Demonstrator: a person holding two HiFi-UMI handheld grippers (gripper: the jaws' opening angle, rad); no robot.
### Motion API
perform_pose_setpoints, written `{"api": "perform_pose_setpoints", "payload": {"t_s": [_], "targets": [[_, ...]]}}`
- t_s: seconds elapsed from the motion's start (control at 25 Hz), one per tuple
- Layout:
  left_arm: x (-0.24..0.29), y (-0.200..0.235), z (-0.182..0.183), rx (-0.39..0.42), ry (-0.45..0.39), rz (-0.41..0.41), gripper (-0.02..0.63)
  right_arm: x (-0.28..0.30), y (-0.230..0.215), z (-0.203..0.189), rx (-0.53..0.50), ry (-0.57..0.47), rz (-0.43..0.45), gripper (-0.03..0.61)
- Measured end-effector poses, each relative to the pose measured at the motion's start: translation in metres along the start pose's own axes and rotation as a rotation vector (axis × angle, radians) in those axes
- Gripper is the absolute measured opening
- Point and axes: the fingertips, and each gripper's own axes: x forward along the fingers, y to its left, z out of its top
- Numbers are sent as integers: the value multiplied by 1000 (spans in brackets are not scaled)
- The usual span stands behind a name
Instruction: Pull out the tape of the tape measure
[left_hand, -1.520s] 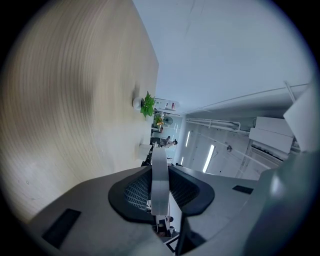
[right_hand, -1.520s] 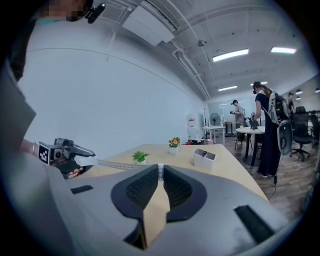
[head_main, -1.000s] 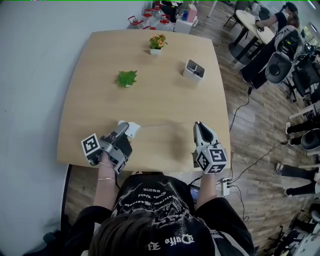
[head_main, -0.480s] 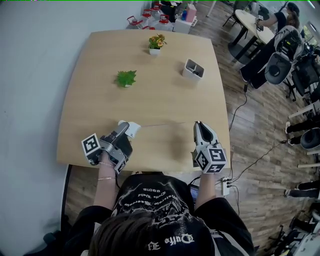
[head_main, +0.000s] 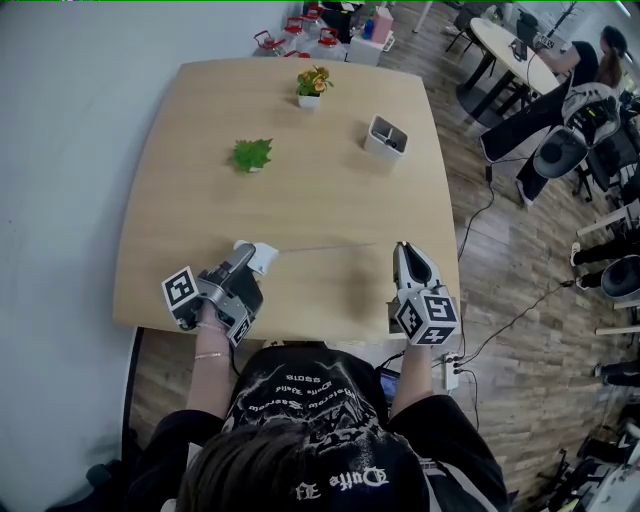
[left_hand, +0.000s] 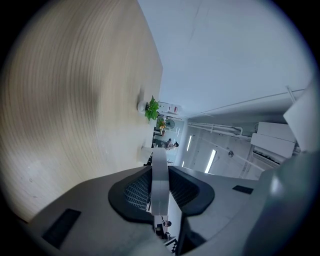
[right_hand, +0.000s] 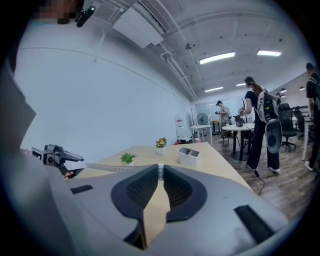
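Note:
The tape measure's white case (head_main: 264, 259) sits near the table's front left, and my left gripper (head_main: 255, 256) is shut on it. In the left gripper view the case (left_hand: 159, 182) shows as a pale strip clamped between the dark pads. A thin length of tape (head_main: 330, 247) runs right from the case, just above the wooden table (head_main: 300, 180), to my right gripper (head_main: 400, 249). That gripper is shut on the tape's end, which shows as a small white tip (right_hand: 160, 171) at its jaws. In the right gripper view the tape (right_hand: 107, 166) stretches left to the left gripper (right_hand: 57, 156).
Farther back on the table stand a small green plant (head_main: 253, 155), a potted flowering plant (head_main: 314, 85) and a white box (head_main: 386, 138). To the right are wooden floor, cables, chairs and people at a round table (head_main: 520, 50). A power strip (head_main: 450, 372) lies by the table's front right corner.
My right gripper has shifted slightly to the right with the tape end, drawing the tape a little longer. The left gripper and the case have stayed put.

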Motion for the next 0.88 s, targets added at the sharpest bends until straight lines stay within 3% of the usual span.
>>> {"api": "perform_pose_setpoints", "payload": {"t_s": [0.88], "targets": [[2, 5, -6, 14, 40, 6, 95, -6, -4, -3, 3, -9, 2, 40]]}}
